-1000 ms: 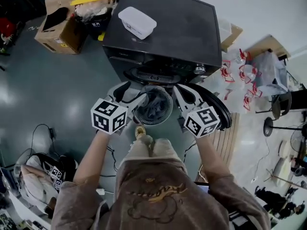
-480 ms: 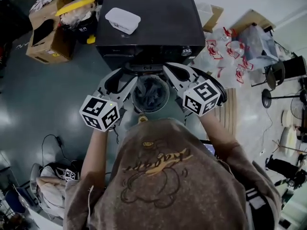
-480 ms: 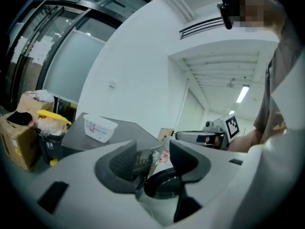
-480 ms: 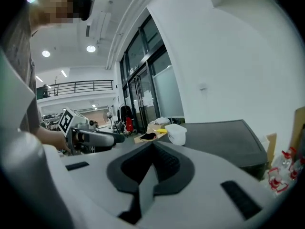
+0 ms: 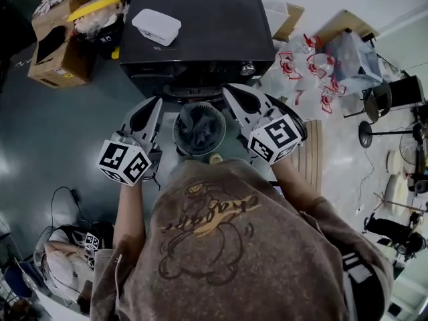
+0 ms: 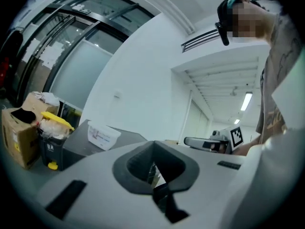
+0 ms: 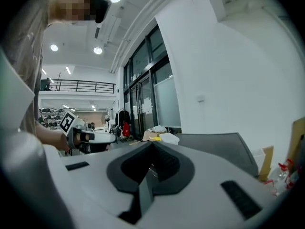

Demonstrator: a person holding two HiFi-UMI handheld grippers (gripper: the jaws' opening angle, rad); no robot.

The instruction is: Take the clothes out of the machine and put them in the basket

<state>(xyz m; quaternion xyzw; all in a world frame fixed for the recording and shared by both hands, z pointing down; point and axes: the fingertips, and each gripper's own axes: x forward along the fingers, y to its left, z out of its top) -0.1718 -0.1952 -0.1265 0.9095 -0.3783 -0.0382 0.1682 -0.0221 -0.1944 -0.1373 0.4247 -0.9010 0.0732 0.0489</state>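
**Head view.** Within the last second both tools had come up from beside the basket as the person straightened in front of the machine [image 5: 194, 25]. The left tool [image 5: 156, 101] had just been closing and stood fully shut with nothing between its jaws. The right tool [image 5: 228, 89] was closed and empty as well. The basket [image 5: 179, 138] stood on the floor just in front of the machine, with dark clothes [image 5: 198, 126] heaped inside it. One tool hung at each side of it, higher up, touching neither basket nor cloth. I judged that this load was already delivered and both hands were free. Whether more was left in the machine could not be seen, as its opening faced away from the camera.

**Left gripper view.** The left tool [image 6: 153, 167] pointed level towards the machine [image 6: 78, 144], whose top carried a white box [image 6: 102, 136]. Its pads were pressed together with no cloth between them. The right tool [image 6: 209, 143] hung alongside, also in front of the machine. Basket and clothes were out of frame.

**Right gripper view.** The right tool [image 7: 151, 168] had its pads meeting on nothing. Beyond them lay the machine [image 7: 214, 144] and the white box [image 7: 169, 138]. No clothes showed here either.
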